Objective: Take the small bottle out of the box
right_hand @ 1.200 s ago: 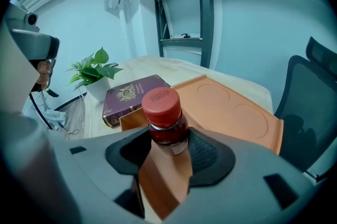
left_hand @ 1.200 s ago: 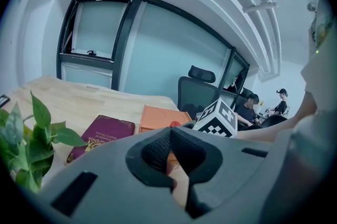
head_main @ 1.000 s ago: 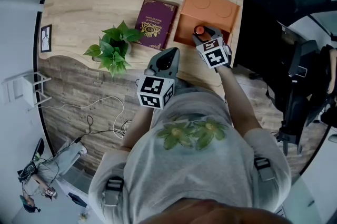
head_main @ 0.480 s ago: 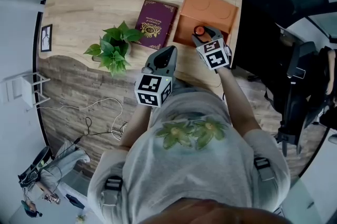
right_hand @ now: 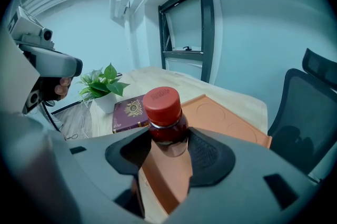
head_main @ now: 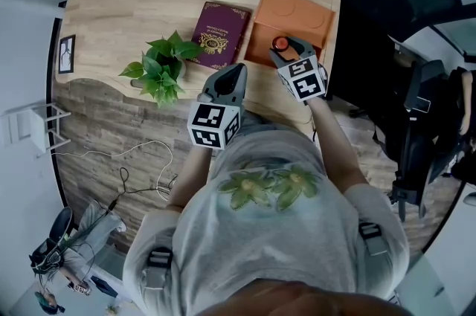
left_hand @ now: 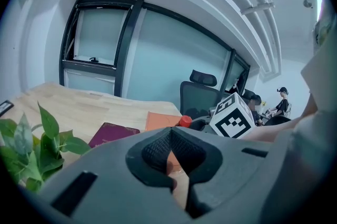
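Observation:
A small dark bottle with a red cap (right_hand: 162, 110) stands upright between the jaws of my right gripper (right_hand: 164, 150), which is shut on it just below the cap. It hangs over the near end of the open orange box (right_hand: 224, 124). From the head view the red cap (head_main: 280, 44) shows at the box's (head_main: 297, 10) front edge, at the tip of the right gripper (head_main: 290, 53). My left gripper (head_main: 227, 81) hovers over the table's front edge, left of the box. Its jaws are shut on nothing (left_hand: 171, 138).
A burgundy book with a gold emblem (head_main: 220, 34) lies left of the box. A potted green plant (head_main: 159, 68) stands further left, near a small framed picture (head_main: 65, 54). A black office chair (head_main: 416, 17) sits off the table's right side. Cables (head_main: 141, 166) trail on the floor.
Almost nothing differs. The left gripper has drifted slightly toward the table; the right gripper keeps the bottle at the box's front edge.

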A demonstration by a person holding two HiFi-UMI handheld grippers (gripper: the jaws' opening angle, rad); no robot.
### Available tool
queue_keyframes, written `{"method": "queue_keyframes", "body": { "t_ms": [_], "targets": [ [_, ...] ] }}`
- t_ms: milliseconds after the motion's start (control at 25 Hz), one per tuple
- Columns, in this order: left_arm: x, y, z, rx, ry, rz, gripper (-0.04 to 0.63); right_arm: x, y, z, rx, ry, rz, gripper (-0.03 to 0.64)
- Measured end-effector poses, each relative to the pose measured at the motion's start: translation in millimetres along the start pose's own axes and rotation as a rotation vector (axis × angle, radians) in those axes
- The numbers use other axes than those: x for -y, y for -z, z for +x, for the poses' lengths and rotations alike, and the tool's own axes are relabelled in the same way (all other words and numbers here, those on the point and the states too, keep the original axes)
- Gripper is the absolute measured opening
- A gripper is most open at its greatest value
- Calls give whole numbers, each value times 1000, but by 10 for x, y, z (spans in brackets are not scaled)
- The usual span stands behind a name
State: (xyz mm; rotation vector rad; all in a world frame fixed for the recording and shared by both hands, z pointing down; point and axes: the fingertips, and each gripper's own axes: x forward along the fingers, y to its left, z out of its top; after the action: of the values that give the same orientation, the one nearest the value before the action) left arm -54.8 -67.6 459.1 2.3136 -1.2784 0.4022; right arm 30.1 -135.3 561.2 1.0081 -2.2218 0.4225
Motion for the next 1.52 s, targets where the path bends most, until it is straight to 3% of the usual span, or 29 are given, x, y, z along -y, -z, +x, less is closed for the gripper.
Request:
{"method": "queue_keyframes", "body": {
  "t_ms": [1520],
  "targets": [
    [145, -56, -195, 20, 13, 59, 8, -211, -442, -790, 148, 12, -24, 213]
  ]
}}
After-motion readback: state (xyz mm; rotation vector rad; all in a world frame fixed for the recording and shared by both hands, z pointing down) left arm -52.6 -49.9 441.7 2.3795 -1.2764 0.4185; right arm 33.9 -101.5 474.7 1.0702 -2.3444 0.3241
